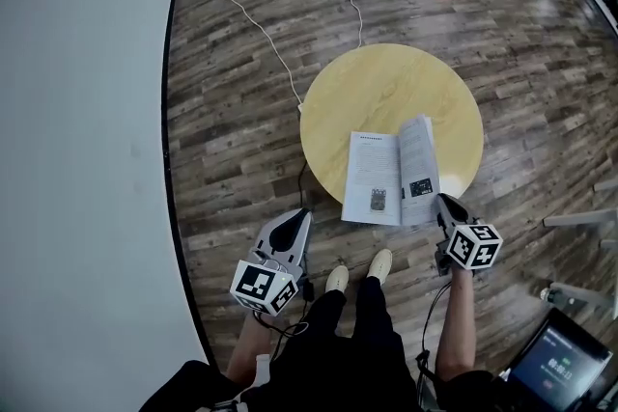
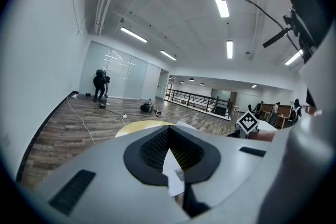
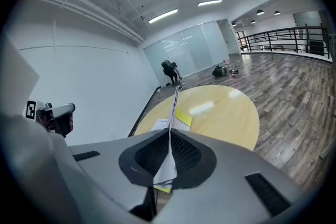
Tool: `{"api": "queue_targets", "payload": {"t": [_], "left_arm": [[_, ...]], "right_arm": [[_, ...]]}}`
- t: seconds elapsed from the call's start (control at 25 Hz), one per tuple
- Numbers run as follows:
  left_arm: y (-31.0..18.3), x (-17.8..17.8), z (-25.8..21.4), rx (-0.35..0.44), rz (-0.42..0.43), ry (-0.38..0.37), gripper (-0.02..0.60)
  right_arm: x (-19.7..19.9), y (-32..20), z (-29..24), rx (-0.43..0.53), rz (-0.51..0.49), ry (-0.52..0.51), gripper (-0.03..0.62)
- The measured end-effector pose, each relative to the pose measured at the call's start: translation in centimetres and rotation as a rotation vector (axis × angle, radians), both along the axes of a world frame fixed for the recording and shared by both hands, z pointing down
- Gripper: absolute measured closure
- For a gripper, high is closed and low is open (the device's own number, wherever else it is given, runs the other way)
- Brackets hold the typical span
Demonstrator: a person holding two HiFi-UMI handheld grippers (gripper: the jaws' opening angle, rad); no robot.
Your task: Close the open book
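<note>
An open book lies at the near edge of a round yellow table. Its right-hand pages stand lifted and tilted. My right gripper is at the book's near right corner, shut on those pages. In the right gripper view the sheets run edge-on out of the closed right gripper over the table. My left gripper hangs left of the table, apart from the book, shut with nothing in it. The left gripper view looks over the left gripper towards the book.
A white cable runs over the wooden floor to the table's left side. The person's shoes stand just under the table's near edge. A screen and a metal frame are at the right. A white wall fills the left.
</note>
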State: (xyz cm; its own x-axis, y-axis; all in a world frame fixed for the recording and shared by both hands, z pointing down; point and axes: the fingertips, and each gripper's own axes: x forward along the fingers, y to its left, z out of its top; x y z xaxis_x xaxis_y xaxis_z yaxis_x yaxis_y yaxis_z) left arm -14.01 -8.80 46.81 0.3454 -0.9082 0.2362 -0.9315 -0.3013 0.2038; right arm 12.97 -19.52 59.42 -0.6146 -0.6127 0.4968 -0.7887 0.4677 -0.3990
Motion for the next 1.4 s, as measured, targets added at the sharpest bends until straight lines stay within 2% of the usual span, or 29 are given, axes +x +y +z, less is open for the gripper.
{"api": "queue_targets", "payload": {"t": [0.56,1.4], "left_arm": [[3.7,-5.6,-0.2,0.004,-0.106,-0.001,0.583],[9.2,-12.5,3.0,-0.069,-0.304,0.017,0.583]], "right_arm": [[-7.7,1.2,0.4,0.006,-0.134,0.017,0.579],[-17.2,3.2,5.9,-0.066,-0.357,0.114,0.579]]}}
